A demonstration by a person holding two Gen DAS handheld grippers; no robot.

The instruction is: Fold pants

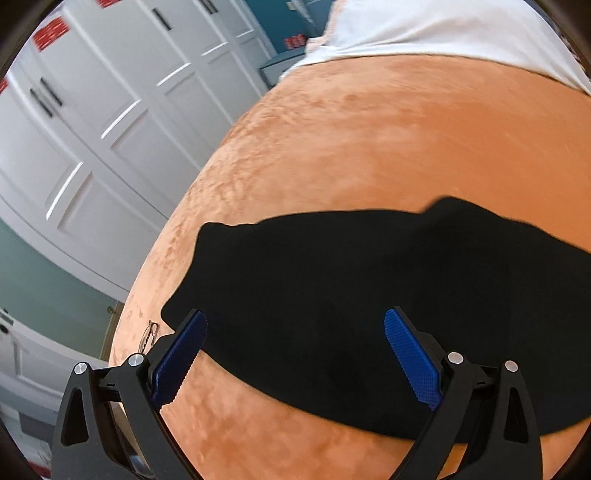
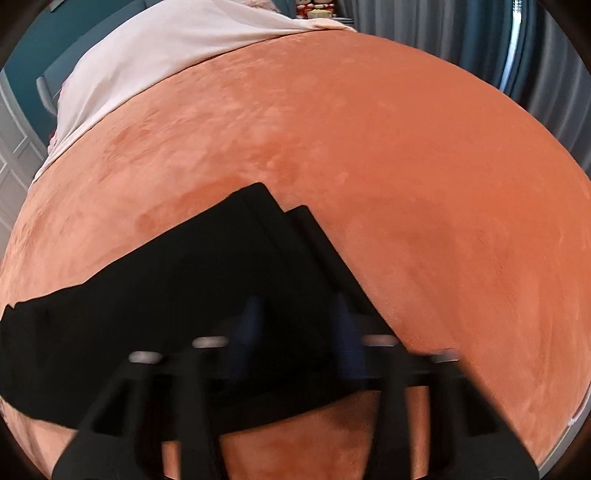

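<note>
bed: orange blanket (image 1: 369, 147); white sheet (image 1: 424, 29) | white panelled wardrobe (image 1: 110, 110); grey curtains (image 2: 461, 33)

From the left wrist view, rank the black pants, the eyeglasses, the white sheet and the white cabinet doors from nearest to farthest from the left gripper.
1. Black pants, directly under the left gripper, spanning its open fingers.
2. Eyeglasses, just outside the left-hand finger, on the orange cover.
3. White sheet, far end of the bed.
4. White cabinet doors, across the room; too close to call against the sheet.
</note>
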